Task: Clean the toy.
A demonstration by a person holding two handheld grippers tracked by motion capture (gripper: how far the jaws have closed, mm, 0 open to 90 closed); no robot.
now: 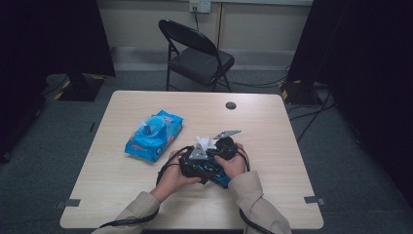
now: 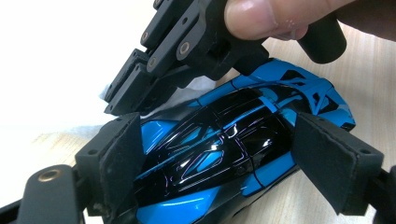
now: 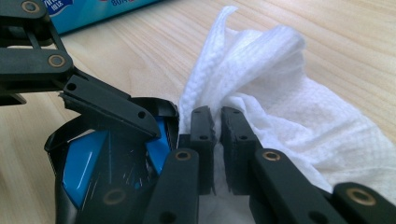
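Toy car (image 2: 224, 154) – clamped in left hand-held gripper (image 2: 219, 158), toward near surface (image 1: 122, 195) edge | white wipe (image 3: 280, 93) – pinched in right hand-held gripper (image 3: 217, 135), touching car | wipes pack (image 1: 155, 135) – left half, apart | right side, far edge bare

Glossy blue-and-black toy car (image 2: 219, 154) clamped across its body, low over the tabletop, crumpled white wipe (image 3: 280, 93) pinched at one fold, bunched just beside the car.
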